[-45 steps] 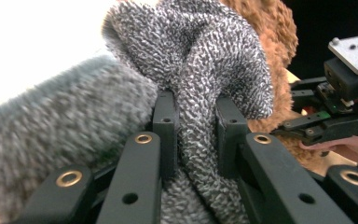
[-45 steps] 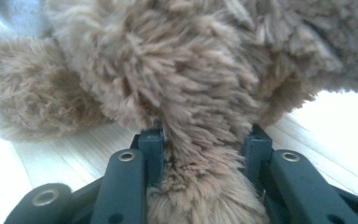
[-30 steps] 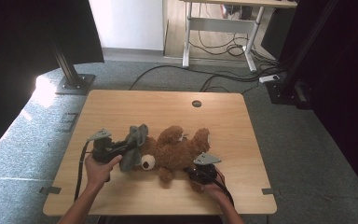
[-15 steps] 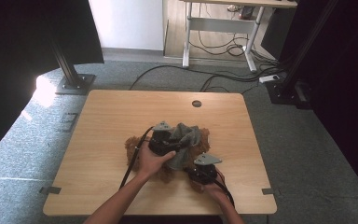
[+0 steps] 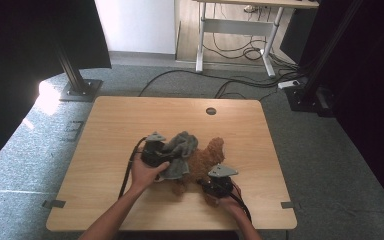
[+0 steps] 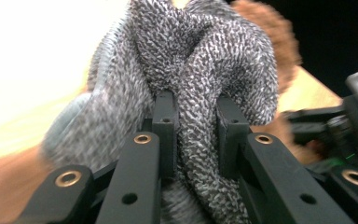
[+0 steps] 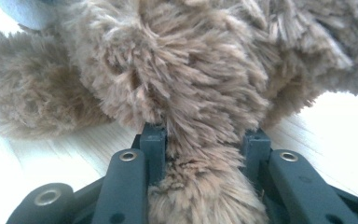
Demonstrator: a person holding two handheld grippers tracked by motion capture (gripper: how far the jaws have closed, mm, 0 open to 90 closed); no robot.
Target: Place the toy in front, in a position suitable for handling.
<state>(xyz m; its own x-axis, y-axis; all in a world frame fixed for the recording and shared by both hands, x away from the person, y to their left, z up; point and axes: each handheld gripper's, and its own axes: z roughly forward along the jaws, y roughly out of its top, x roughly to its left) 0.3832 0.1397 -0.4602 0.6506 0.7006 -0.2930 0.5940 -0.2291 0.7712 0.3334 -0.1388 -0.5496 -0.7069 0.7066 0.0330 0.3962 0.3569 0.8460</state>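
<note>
Carried rightward, left gripper [image 5: 164, 156] clamps grey cloth [image 5: 180, 155], right gripper [image 5: 219, 186] bear [image 5: 207, 155], on wooden table [image 5: 110, 130].

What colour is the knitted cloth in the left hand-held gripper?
Mottled grey: the knitted cloth shows best in the left gripper view.

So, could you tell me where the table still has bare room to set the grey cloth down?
The table is bare along its whole far half, around the round hole, and down its left side beside the left gripper. The right edge strip is free too. It is crowded near the front middle, where the grey cloth, the brown plush toy and the right gripper sit together.
</note>
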